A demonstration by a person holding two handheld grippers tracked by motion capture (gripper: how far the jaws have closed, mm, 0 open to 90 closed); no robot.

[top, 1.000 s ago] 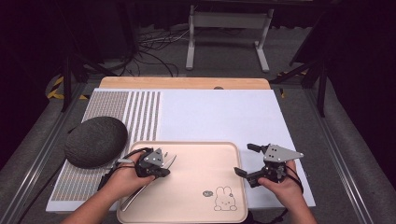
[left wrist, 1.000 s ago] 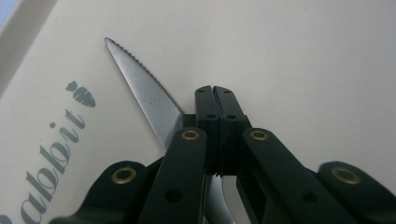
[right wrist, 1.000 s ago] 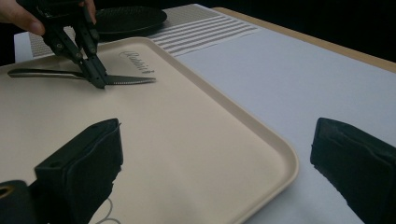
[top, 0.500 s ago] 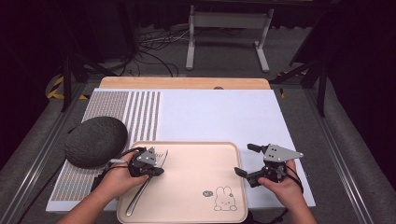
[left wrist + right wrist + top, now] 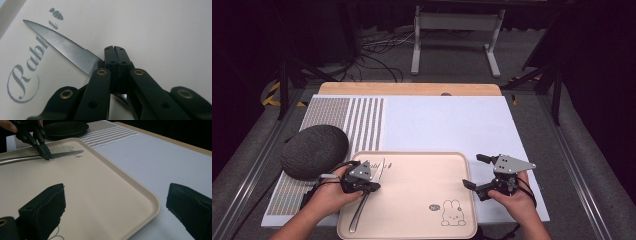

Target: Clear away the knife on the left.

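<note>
Steel shows between the jaws of your left gripper (image 5: 115, 53): they are pinched together on a knife (image 5: 62, 46) where blade meets handle. The knife lies flat on the beige tray (image 5: 422, 175), near its left edge, its serrated tip across the printed word "Rabbit". Your right gripper (image 5: 475, 171) hangs at the tray's right rim with its jaws spread wide, one over the tray and one over the white mat (image 5: 447, 120) on the desk, holding nothing. A dark round cushion (image 5: 314, 151) sits just left of the tray.
</note>
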